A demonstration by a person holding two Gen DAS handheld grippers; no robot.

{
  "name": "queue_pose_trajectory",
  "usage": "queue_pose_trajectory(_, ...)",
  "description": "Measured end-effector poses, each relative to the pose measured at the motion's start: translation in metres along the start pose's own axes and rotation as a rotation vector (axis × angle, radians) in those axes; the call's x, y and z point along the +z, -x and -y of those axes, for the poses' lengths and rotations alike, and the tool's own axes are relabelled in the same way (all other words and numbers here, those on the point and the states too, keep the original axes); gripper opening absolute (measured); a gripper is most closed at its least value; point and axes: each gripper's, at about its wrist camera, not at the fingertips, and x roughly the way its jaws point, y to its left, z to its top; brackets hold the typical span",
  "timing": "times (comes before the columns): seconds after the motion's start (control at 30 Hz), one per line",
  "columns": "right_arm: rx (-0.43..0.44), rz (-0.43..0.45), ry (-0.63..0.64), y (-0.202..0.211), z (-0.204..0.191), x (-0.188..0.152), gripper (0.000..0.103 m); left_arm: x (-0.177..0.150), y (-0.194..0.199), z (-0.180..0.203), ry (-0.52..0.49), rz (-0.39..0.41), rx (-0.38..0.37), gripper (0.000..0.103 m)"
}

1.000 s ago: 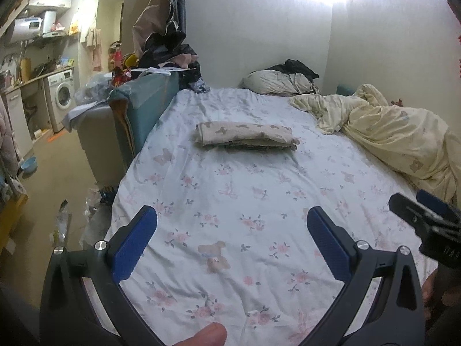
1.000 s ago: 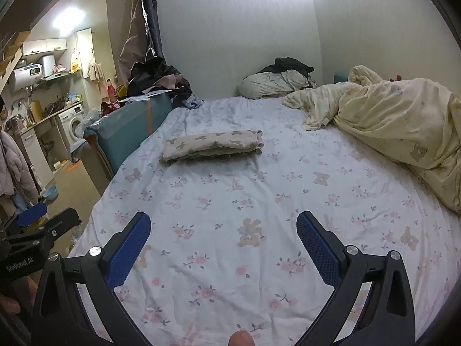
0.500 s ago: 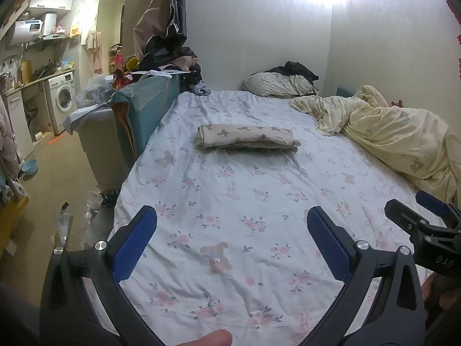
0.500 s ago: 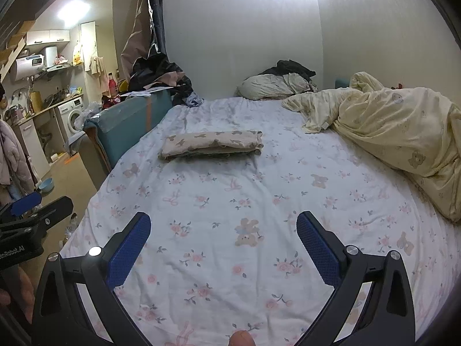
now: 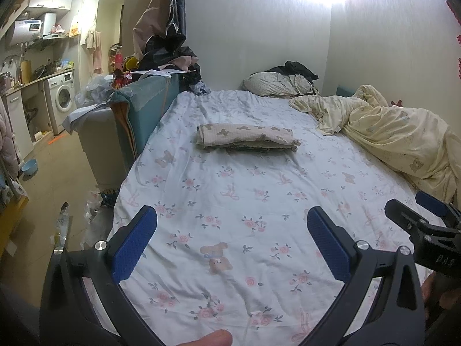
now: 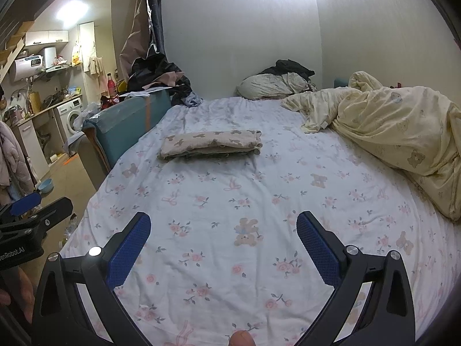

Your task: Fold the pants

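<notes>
**Folded pants lie alone, both claws empty**

On the flowered bedsheet [image 5: 230, 201], toward the far half of the bed, the bear-print pants [image 5: 247, 138] lie folded into a flat bundle. Both grippers hang above the near end, well apart from them. The left gripper [image 5: 230, 242] has its blue pads spread wide, holding nothing; the right gripper [image 6: 223, 242] likewise. A rumpled yellow duvet [image 6: 403, 132] lies along the right side.

Bare sheet [image 5: 230, 201] ahead; duvet [image 5: 403, 135] rightward.
</notes>
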Motion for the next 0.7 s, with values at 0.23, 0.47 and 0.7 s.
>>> queue_pose_trajectory(0.23, 0.009, -0.005, 0.015, -0.0009, -0.0026, -0.0014, 0.103, 0.0000, 0.0001, 0.0007, 0.000, 0.000, 0.002, 0.102)
queue_pose_trajectory(0.47, 0.010, -0.001, 0.021, 0.0000, -0.0050, -0.0021, 0.103, -0.0001, 0.0003, -0.0002, 0.000, -0.001, -0.001, 0.103)
queue_pose_trajectory(0.7, 0.012, 0.001, 0.023, -0.0003, -0.0048, -0.0018, 0.103, -0.0004, 0.0008, 0.0000, -0.001, -0.003, -0.005, 0.103)
